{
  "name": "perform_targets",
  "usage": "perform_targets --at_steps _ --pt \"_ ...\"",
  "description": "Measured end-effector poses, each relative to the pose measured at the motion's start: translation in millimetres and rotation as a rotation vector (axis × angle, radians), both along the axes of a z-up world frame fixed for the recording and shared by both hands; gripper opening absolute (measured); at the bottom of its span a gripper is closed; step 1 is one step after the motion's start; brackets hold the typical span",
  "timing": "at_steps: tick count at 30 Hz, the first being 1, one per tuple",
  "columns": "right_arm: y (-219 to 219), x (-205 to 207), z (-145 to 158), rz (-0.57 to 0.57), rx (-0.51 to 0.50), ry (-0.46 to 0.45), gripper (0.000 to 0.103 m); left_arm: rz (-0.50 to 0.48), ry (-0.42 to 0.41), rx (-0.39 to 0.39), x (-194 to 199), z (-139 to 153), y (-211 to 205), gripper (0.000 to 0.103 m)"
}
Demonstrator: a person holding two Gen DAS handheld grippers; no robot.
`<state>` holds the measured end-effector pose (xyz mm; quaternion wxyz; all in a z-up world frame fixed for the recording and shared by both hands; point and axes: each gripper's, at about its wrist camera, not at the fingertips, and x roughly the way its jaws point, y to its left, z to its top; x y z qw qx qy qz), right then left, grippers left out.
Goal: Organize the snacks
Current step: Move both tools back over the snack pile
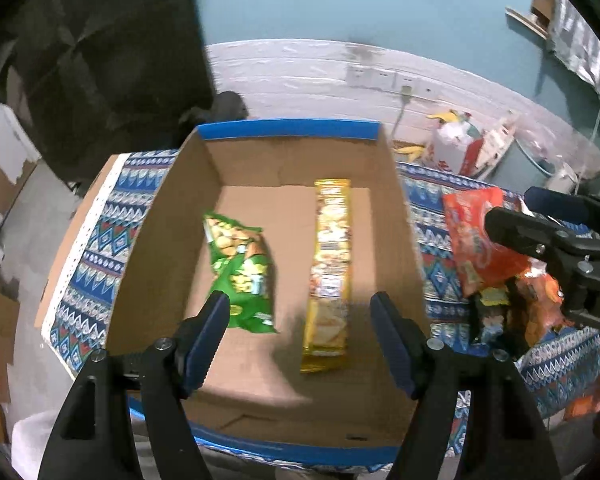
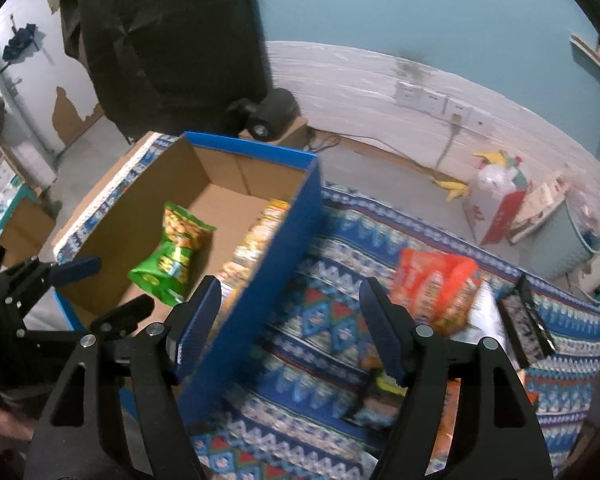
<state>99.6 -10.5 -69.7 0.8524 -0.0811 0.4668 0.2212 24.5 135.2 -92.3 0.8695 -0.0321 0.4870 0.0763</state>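
over the box (image 1: 156, 216), left gripper (image 1: 300, 316) jaws apart, nothing between. green bag (image 1: 240, 268) and yellow pack (image 1: 330, 272) lie side by side on box floor. right gripper (image 2: 290, 316) jaws apart, empty, straddling the blue box wall; orange bag (image 2: 436, 284) on patterned cloth (image 2: 312, 360) beside box.

The bench (image 2: 300, 320) is covered by a patterned cloth (image 1: 100, 240) in blue, white and red; on it an open cardboard box (image 1: 160, 240) with a blue rim is set, at the left part of the cloth; to the right of the box, apart from its wall, a loose pile of snack packets is seen on the cloth; an orange packet (image 2: 432, 284) lies uppermost at the far side; a silver packet (image 2: 486, 312) touches it; a dark narrow packet (image 2: 526, 320) is placed just beside that, nearer the bench's right edge; smaller packets nearer the camera are too blurred to be told.
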Motion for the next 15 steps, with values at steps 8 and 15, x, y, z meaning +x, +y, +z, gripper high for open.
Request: perform_targets --at_steps 8,15 --pt "-62 -9 5 -0.066 -0.019 0.0 0.077 -0.072 0.012 -0.011 5 0 -38 0.077" --pt "-111 -11 -4 -0.079 -0.06 0.008 0.079 -0.148 0.039 -0.019 10 -4 -76 0.077"
